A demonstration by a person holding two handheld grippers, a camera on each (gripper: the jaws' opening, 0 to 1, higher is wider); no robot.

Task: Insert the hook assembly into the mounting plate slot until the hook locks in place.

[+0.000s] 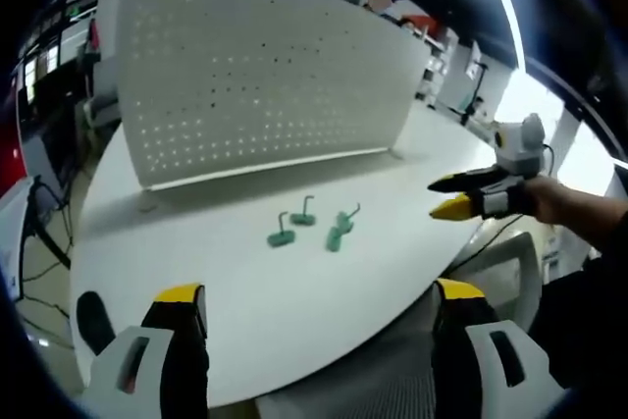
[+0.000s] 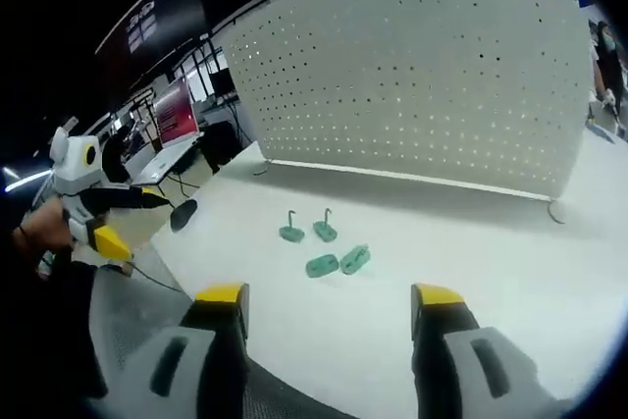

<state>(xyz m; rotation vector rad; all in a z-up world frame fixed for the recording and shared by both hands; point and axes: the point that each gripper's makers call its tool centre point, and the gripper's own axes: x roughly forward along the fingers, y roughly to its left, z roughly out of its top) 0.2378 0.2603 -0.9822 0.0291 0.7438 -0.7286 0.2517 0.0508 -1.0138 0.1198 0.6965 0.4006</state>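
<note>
1. Both grippers released, holding nothing – left gripper (image 1: 319, 306) and right gripper (image 2: 329, 309) hang back at the table (image 1: 245, 291) edge, jaws wide apart.
2. Four green hook pcs lie loose mid-table, near the pegboard (image 1: 255, 76): two upright hooks (image 2: 291, 232) (image 2: 325, 230), two tipped over (image 2: 322, 266) (image 2: 354, 259).
3. Pegboard stands upright behind them, apart from the hooks.
4. Risks: hooks are small & bunched – a wide grab could knock neighbours or pinch two at once; a skewed grip prob. means the hook misses the slot w/o locking.
</note>
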